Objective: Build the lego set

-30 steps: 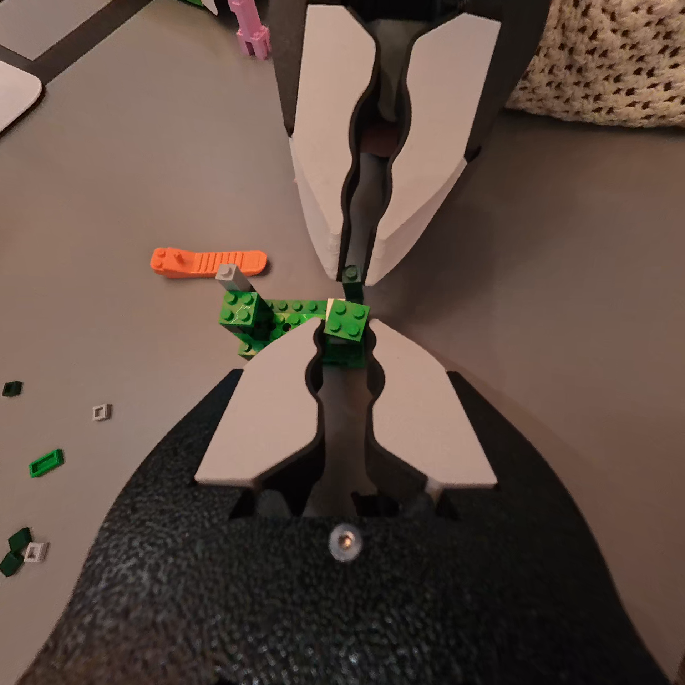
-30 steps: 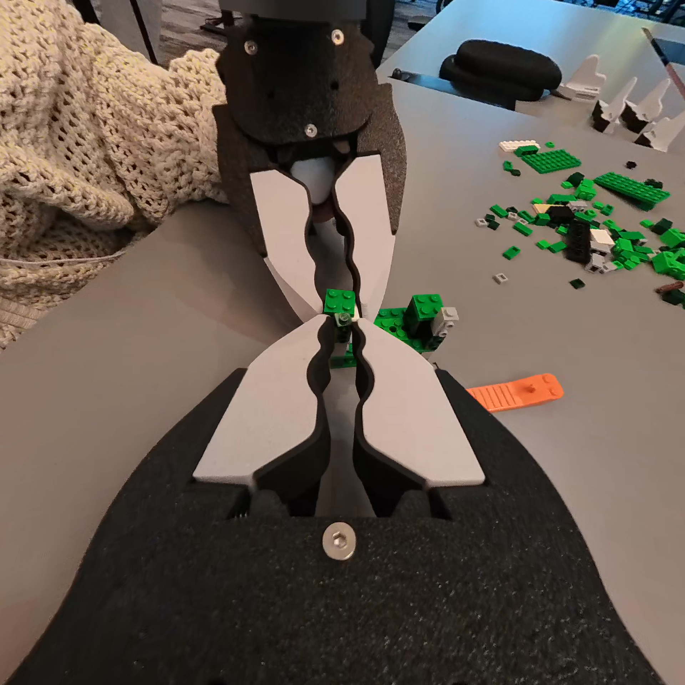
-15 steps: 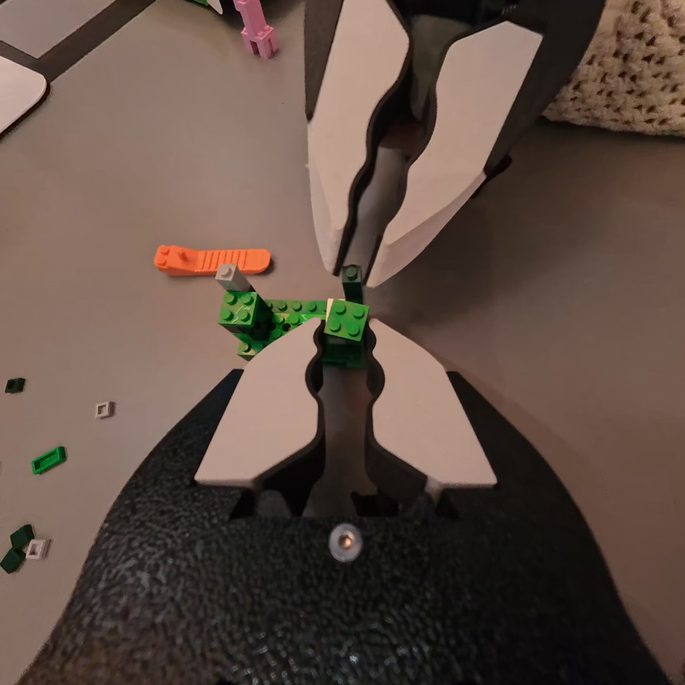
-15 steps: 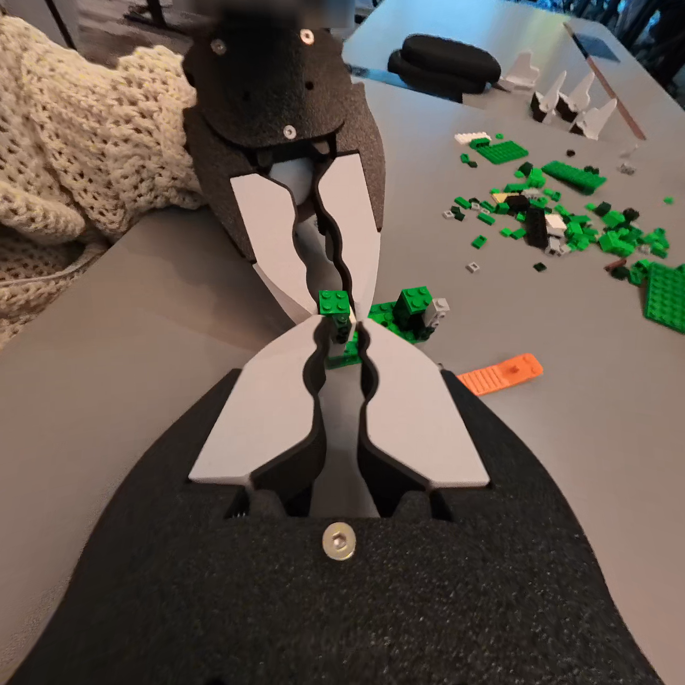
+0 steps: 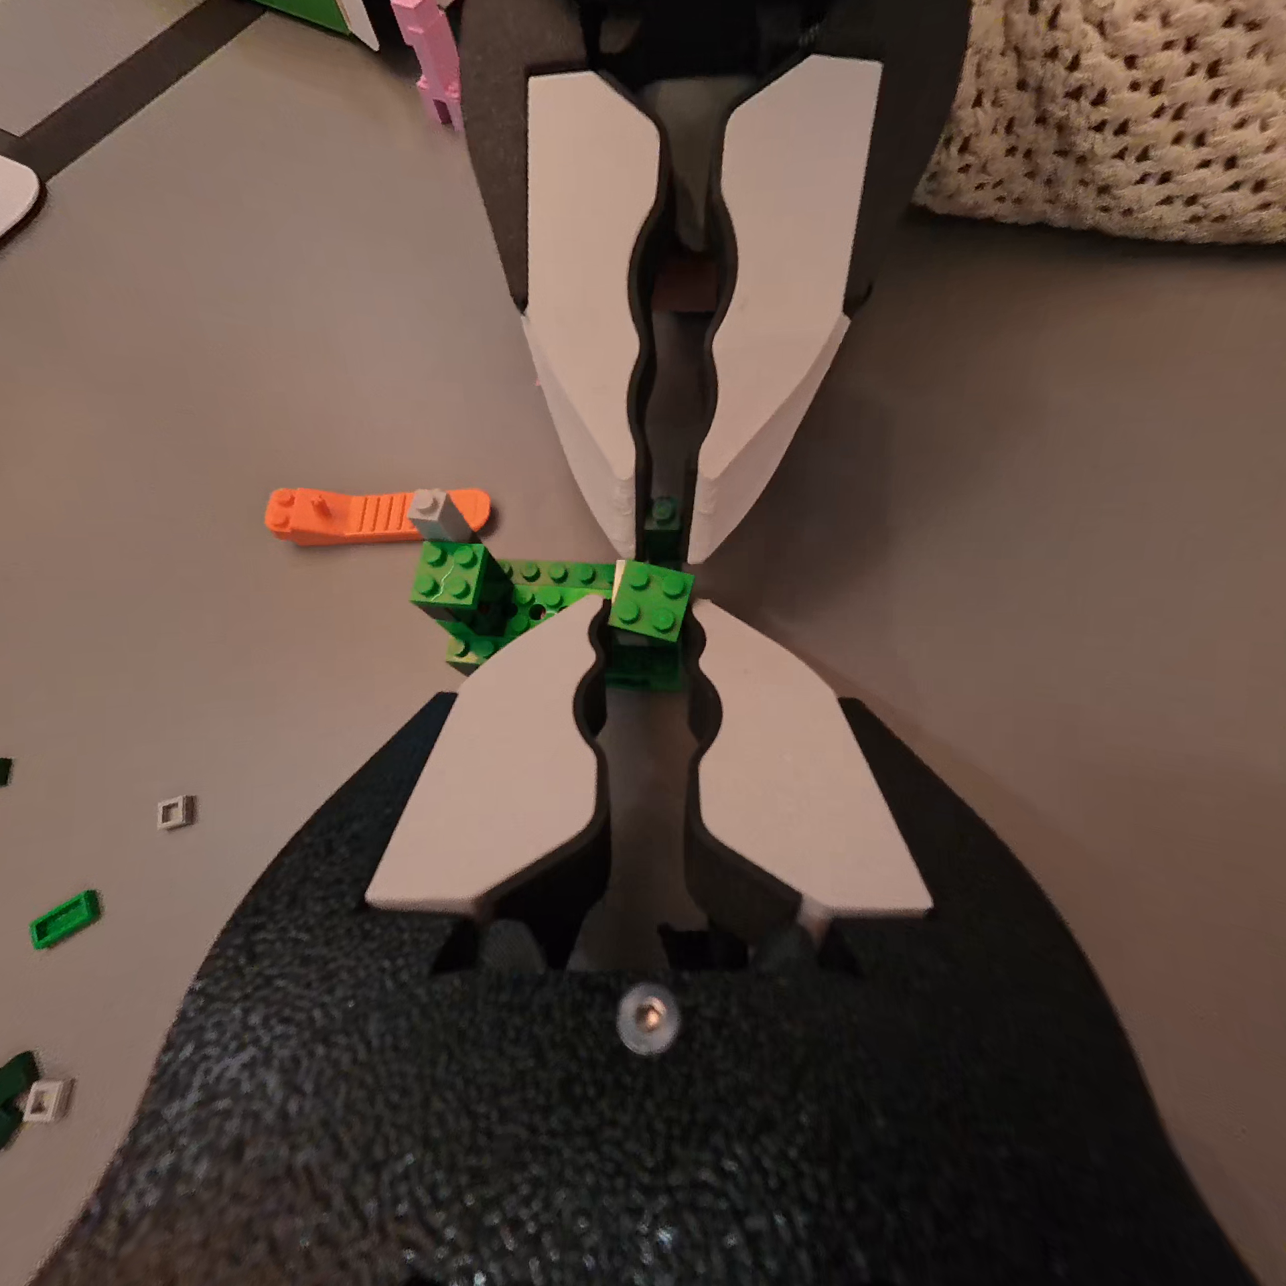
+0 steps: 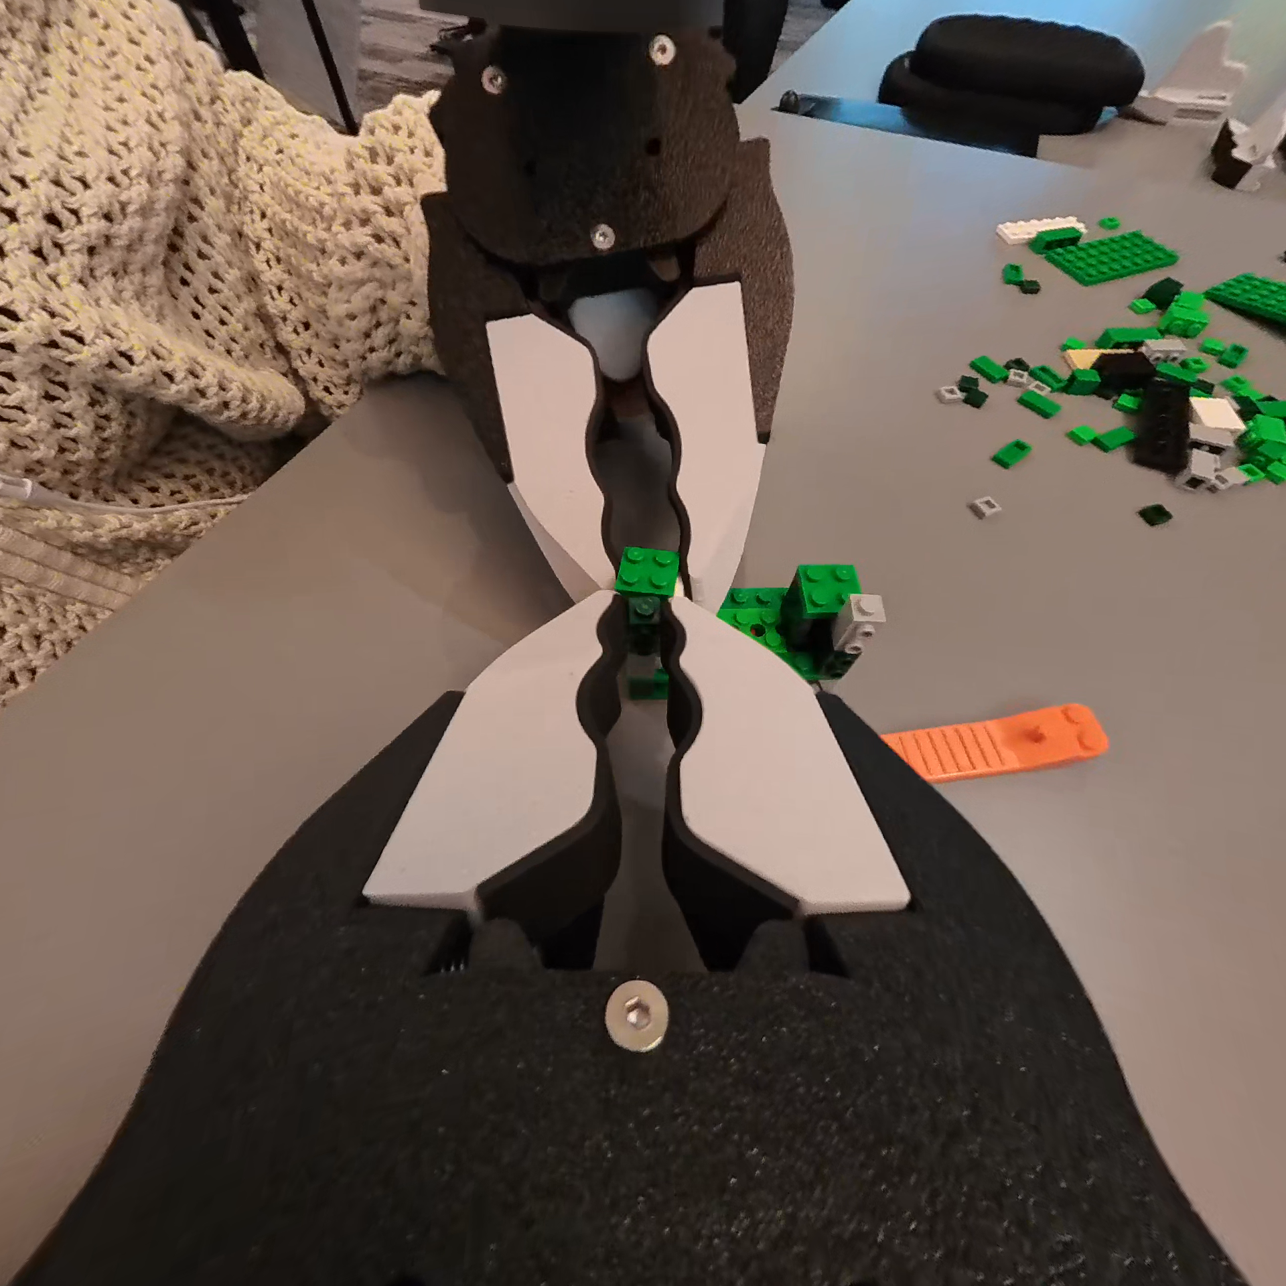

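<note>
A small green lego build (image 5: 550,591) stands on the grey table: a plate with two short towers. My left gripper (image 5: 647,604) is shut on the near tower, which is topped by a green 2x2 brick (image 5: 651,602). My right gripper (image 6: 645,602) comes from the opposite side, tip to tip with the left gripper (image 6: 647,577), and is shut on a small dark green piece (image 6: 644,614) just behind that brick (image 6: 648,567). The other tower (image 6: 824,581) carries a grey brick (image 6: 863,616). The base of the held tower is hidden by my fingers.
An orange brick separator (image 6: 995,748) lies beside the build. A pile of loose green, black and grey pieces (image 6: 1169,390) is at the far right. A few small pieces (image 5: 174,811) lie to the left. A cream knit fabric (image 6: 174,278) hangs over the table edge. From the left gripper's tips to the orange brick separator (image 6: 995,748) is close to 9 cm. It turns up in the left wrist view (image 5: 364,509) as well.
The right gripper tilted to one side half a second ago and now points straight at the left gripper again. Both grippers keep their hold on the tower; the build has not moved.
</note>
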Motion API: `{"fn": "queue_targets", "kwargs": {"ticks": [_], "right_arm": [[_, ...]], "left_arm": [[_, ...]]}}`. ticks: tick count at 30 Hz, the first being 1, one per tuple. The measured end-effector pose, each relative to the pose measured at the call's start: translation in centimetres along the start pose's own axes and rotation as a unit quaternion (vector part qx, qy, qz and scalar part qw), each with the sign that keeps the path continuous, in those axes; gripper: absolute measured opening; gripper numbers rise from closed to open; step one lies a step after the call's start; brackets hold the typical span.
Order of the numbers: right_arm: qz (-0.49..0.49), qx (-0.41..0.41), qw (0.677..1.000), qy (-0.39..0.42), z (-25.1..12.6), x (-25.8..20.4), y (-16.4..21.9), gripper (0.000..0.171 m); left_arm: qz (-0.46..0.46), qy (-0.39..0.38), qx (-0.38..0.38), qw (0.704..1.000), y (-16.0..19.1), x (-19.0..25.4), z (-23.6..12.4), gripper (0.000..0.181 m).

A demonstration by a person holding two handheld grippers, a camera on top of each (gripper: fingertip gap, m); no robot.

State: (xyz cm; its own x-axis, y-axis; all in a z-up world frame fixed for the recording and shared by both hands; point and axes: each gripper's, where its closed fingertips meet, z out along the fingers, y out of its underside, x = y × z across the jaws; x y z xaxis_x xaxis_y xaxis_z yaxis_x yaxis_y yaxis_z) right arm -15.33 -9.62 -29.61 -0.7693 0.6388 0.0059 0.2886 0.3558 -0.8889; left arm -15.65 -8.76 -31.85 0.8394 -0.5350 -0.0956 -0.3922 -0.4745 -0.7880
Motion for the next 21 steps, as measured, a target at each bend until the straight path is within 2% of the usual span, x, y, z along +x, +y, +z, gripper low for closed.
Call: {"fn": "queue_targets", "kwargs": {"ticks": [9,11,14,21], "right_arm": [[0.005,0.001,0.999,0.049,-0.2,0.1,0.0,0.008],[0.003,0.016,0.999,0.047,-0.5,0.1,-0.3,0.021],[0.011,0.019,0.999,0.044,-1.5,0.5,0.1,0.023],[-0.004,0.013,0.999,0.041,-1.3,0.4,0.2,0.020]], "left_arm": [[-0.003,-0.001,0.002,1.000,-0.1,0.1,0.2,0.018],[-0.003,-0.001,0.010,1.000,-0.2,0.0,0.2,0.018],[-0.011,0.007,0.018,1.000,-0.1,0.2,-0.1,0.035],[-0.003,-0.011,0.046,0.999,0.0,-0.2,-1.2,0.038]]}}
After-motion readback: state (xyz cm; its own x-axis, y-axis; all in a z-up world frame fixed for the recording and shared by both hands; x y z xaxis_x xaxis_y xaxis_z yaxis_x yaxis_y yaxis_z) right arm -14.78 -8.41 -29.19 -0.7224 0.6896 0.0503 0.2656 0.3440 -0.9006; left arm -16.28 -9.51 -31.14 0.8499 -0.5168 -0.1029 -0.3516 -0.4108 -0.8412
